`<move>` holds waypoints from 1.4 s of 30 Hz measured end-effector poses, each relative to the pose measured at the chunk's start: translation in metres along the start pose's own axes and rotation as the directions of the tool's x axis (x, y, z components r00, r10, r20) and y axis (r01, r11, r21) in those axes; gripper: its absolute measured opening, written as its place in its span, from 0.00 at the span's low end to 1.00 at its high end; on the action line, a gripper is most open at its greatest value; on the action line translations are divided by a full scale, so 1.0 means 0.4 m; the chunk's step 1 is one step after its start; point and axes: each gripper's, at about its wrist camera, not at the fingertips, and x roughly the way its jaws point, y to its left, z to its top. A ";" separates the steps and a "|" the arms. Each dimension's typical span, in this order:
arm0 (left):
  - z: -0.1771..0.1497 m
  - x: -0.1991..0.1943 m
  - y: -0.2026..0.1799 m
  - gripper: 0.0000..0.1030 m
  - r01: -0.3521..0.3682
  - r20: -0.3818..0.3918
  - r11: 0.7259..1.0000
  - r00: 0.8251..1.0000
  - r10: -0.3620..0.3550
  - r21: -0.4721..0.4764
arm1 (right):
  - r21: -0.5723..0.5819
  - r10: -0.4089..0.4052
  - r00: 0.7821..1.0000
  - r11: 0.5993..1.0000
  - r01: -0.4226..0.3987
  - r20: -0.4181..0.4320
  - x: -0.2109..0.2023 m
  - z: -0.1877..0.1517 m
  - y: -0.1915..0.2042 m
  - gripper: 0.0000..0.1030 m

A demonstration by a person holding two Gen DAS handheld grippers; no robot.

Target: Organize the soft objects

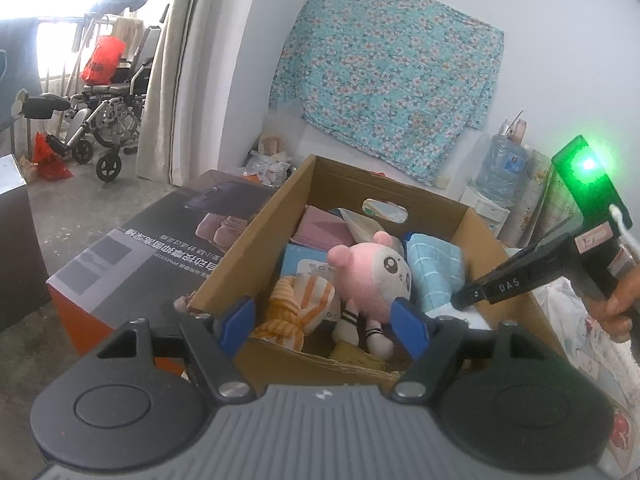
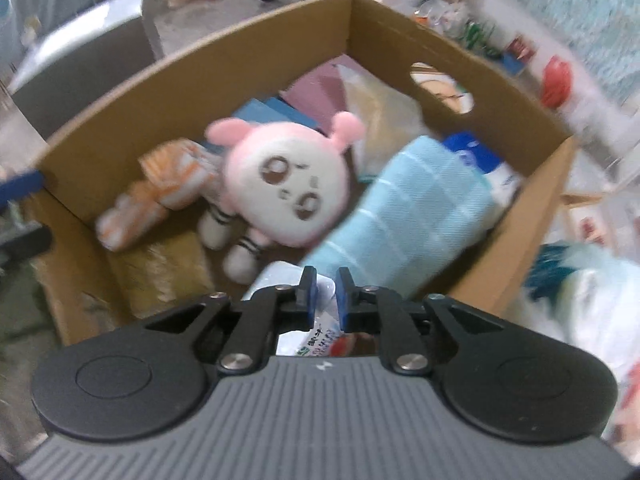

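Observation:
An open cardboard box (image 1: 256, 236) (image 2: 256, 52) holds a pink and white plush doll (image 1: 372, 276) (image 2: 280, 184), an orange striped cloth (image 1: 292, 312) (image 2: 160, 188), a light blue checked towel (image 1: 436, 268) (image 2: 404, 216), a pink folded cloth (image 1: 320, 224) (image 2: 316, 84) and packets. My left gripper (image 1: 324, 320) is open above the box's near edge, empty. My right gripper (image 2: 324, 296) is nearly shut on a white plastic packet (image 2: 316, 332) over the box's near side. The right gripper also shows in the left wrist view (image 1: 460, 300), reaching over the box's right wall.
A large printed carton (image 1: 152, 256) lies left of the box. A wheelchair (image 1: 104, 120) stands far left. A floral cloth (image 1: 384, 68) hangs on the wall. A water bottle (image 1: 500, 164) stands at the right. Soft bags (image 2: 580, 304) lie right of the box.

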 end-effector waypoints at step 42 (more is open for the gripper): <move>-0.090 -0.123 -0.287 1.00 -0.080 0.003 0.982 0.997 0.081 0.173 | 0.545 -0.224 0.884 0.837 -0.041 0.411 -0.300 -0.665 0.044 0.99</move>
